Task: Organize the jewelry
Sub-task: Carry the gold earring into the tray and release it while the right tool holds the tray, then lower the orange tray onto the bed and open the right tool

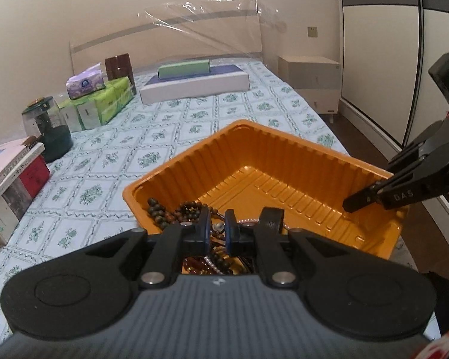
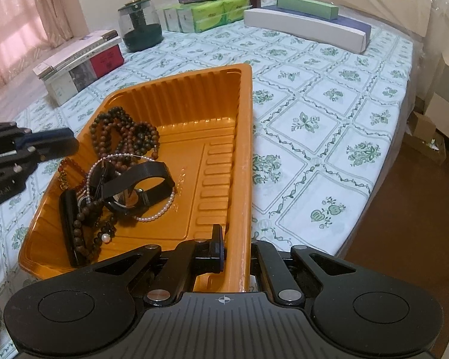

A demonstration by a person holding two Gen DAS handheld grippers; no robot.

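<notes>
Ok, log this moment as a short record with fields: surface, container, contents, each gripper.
surface: bed with green floral patterned sheet
container: orange ribbed plastic tray, resting on the sheet
contents: dark wooden bead strands, white pearl strand, black strap watch, heaped at one end of the tray
left gripper: jaws nearly shut, above the jewelry heap; nothing clearly held
right gripper: shut on the tray's side wall
background: green tissue packs, glass jar, books
</notes>
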